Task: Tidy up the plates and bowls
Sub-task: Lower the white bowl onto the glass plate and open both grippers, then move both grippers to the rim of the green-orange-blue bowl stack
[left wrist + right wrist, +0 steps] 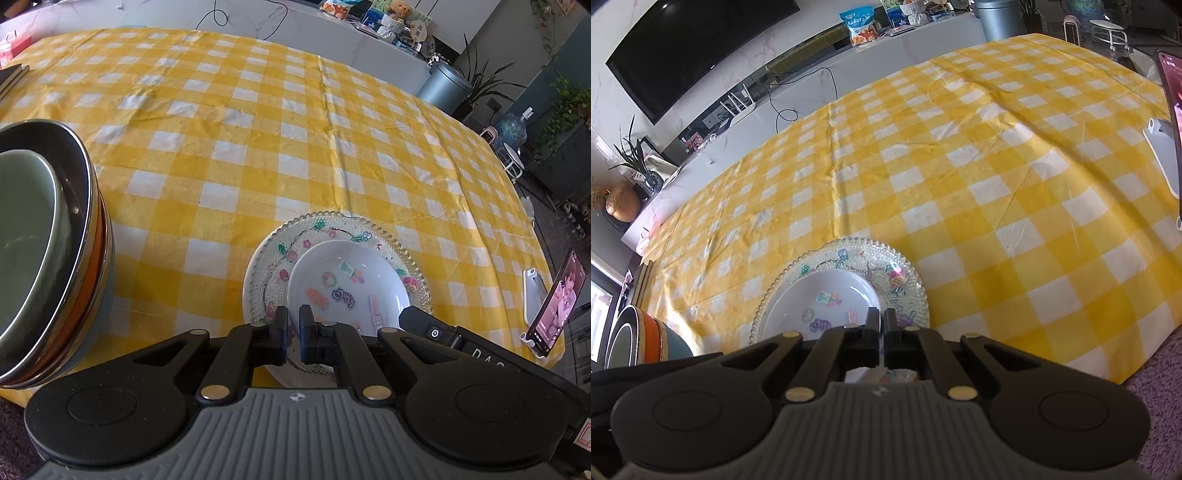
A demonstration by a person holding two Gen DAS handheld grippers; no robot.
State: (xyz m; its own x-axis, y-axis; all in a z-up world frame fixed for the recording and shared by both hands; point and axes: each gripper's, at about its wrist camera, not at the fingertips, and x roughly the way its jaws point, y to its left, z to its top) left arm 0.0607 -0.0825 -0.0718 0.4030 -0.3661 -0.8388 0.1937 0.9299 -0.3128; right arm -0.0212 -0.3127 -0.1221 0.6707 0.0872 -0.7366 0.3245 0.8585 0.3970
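Note:
A small white dish (pixel 351 284) with cartoon stickers sits inside a beaded glass plate (pixel 266 258) on the yellow checked tablecloth. My left gripper (pixel 293 332) is shut on the dish's near-left rim. In the right wrist view, my right gripper (pixel 881 325) pinches the right rim of the same white dish (pixel 820 295), which lies on the glass plate (pixel 912 291). The right gripper (pixel 406 314) also shows as a black body at the dish's far side in the left wrist view. A stack of nested bowls (pixel 55 240) stands at the left.
The bowl stack (pixel 646 332) is close to the plate's left side. A phone on a white stand (pixel 557 299) leans near the table's right edge. Checked cloth (pixel 997 184) stretches beyond the plate. A counter with a TV, plants and clutter lies behind.

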